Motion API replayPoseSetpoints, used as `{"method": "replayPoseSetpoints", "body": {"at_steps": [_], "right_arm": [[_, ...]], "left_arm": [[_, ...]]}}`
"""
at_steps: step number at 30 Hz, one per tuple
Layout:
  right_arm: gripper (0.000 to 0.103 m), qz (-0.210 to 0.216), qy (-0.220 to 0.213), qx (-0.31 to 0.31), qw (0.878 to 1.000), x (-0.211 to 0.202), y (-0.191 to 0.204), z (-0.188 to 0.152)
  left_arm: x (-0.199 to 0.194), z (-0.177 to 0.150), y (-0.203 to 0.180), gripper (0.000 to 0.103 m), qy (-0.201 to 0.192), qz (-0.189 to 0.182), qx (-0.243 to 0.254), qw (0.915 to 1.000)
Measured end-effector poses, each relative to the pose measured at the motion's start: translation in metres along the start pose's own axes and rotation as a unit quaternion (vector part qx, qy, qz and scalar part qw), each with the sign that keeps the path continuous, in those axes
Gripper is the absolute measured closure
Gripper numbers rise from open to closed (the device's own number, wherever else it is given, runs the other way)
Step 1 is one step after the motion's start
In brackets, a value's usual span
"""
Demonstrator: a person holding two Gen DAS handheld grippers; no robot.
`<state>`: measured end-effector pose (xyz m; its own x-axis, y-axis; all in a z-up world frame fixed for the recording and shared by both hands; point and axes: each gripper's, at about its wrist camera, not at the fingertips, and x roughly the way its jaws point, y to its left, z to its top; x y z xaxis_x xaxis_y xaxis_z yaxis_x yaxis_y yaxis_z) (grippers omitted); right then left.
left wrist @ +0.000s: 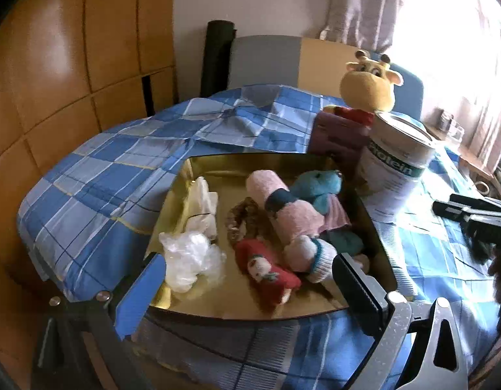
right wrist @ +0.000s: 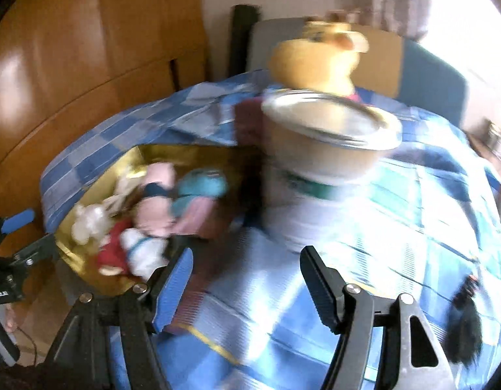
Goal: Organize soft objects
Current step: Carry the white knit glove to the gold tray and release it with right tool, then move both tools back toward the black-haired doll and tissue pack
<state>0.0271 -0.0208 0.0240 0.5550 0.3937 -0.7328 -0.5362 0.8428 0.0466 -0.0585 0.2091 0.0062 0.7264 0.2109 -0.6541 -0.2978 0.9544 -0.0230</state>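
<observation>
A gold tray (left wrist: 374, 227) lies on a blue checked cloth (left wrist: 97, 175). In it are a pink rolled towel (left wrist: 283, 208), a teal plush toy (left wrist: 318, 188), a red sock with a face (left wrist: 266, 273), a white-and-teal sock (left wrist: 312, 256), a brown scrunchie (left wrist: 243, 217), a crumpled plastic bag (left wrist: 191, 260) and white cloth (left wrist: 201, 204). My left gripper (left wrist: 247, 295) is open over the tray's near edge, empty. My right gripper (right wrist: 247, 286) is open and empty above the cloth, right of the tray (right wrist: 71, 253). The right wrist view is blurred.
A white protein tin (left wrist: 396, 162) stands right of the tray, also in the right wrist view (right wrist: 322, 175). Behind it are a maroon box (left wrist: 338, 136) and a yellow giraffe plush (left wrist: 370, 84). A black fluffy object (right wrist: 461, 328) lies at the right. Wooden wardrobe to the left.
</observation>
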Motion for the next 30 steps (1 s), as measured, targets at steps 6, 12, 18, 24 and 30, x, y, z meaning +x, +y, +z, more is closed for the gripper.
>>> {"method": "replayPoseSetpoints", "body": {"at_steps": [6,12,18,24,30], "right_arm": [[0.034,-0.061,-0.012,0.079,0.995,-0.033,-0.084,-0.012],[0.034,-0.175,-0.025,0.194,0.965,-0.068,-0.182,-0.040],[0.034,-0.257,-0.045,0.353,0.898,-0.097,-0.272,-0.103],[0.034,-0.238,-0.078,0.514,0.820,-0.117,-0.317,-0.158],[0.033,-0.212,-0.089,0.561,0.795,-0.120,-0.325,-0.174]], "left_arm": [[-0.001,0.006,-0.021,0.000,-0.002,-0.026,0.025,0.9994],[-0.004,0.017,-0.056,0.000,-0.012,-0.070,0.062,0.9956],[0.004,0.023,-0.102,0.000,0.008,-0.116,0.102,0.9879],[0.014,0.023,-0.157,0.001,0.039,-0.176,0.138,0.9739],[0.027,0.021,-0.220,0.010,0.080,-0.238,0.175,0.9521]]}}
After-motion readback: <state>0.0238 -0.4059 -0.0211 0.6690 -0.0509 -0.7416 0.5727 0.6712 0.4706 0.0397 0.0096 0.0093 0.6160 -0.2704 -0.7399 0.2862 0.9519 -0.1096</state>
